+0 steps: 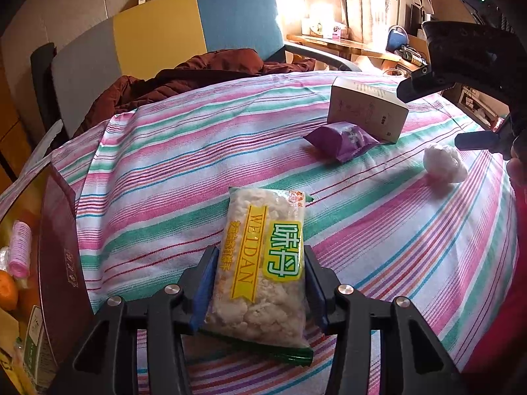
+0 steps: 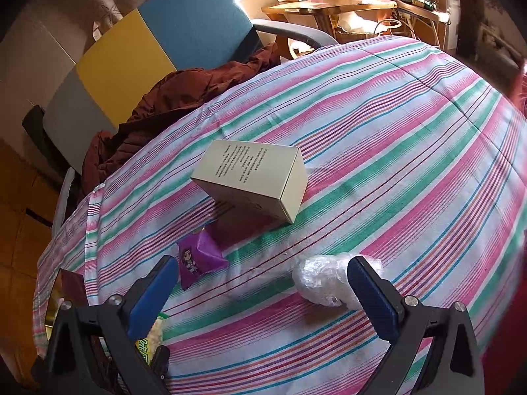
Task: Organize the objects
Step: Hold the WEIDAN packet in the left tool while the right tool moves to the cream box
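Observation:
My left gripper (image 1: 260, 283) is shut on a clear snack bag (image 1: 263, 263) with a yellow and green label, held just above the striped tablecloth (image 1: 164, 177). My right gripper (image 2: 260, 293) is open and empty above the cloth. A crumpled clear plastic wad (image 2: 322, 283) lies just inside its right finger (image 2: 372, 299); in the left wrist view the wad (image 1: 444, 163) sits at the right. A purple snack packet (image 2: 197, 260) lies near the left finger. A beige carton (image 2: 253, 181) stands beyond; it also shows in the left wrist view (image 1: 365, 112), with the purple packet (image 1: 342, 140) in front.
A dark red box (image 1: 59, 263) stands at the left table edge, holding a pink roll (image 1: 20, 250), an orange (image 1: 6, 289) and other items. A chair (image 1: 184, 33) with a brown jacket (image 1: 204, 72) stands behind the table. A wooden side table (image 2: 329, 3) is farther back.

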Tool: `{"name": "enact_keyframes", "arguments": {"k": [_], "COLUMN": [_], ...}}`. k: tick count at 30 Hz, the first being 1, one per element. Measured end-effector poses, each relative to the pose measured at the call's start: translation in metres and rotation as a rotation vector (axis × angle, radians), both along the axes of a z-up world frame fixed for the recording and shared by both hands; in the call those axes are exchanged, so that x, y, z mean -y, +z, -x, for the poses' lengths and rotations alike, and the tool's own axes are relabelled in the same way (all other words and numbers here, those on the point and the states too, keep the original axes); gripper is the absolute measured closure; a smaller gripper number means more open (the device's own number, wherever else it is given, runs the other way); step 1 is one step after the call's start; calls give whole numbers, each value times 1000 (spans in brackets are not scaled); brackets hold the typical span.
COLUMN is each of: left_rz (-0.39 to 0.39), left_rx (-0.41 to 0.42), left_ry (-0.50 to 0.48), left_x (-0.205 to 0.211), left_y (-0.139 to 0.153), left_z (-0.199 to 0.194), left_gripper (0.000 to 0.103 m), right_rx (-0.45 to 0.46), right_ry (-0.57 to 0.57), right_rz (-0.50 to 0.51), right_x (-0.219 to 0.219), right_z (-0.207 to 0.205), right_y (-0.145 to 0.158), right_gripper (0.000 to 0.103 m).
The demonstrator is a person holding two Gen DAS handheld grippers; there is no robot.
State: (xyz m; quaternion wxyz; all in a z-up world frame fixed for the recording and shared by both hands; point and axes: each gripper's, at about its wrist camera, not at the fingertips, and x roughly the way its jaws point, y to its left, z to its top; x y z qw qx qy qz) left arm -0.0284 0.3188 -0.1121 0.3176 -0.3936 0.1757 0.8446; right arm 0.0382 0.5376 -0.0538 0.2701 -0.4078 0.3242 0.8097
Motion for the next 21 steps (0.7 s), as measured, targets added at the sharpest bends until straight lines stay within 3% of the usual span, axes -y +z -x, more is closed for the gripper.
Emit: {"name": "enact_keyframes", "arguments": {"k": [15,21], "left_rz": [-7,-14], "left_rx": [-2,1], "left_ry": [-13,-16], "left_x": [1,1], "left_y": [0,0], "left_z": [1,1], "left_gripper": [54,54], "right_rx": [3,74], "right_ry": [50,161], "right_rz": [-21,-5], "right_x": [12,24], "right_z": [8,18], "right_y": [1,-1], "right_gripper": [0,0]}}
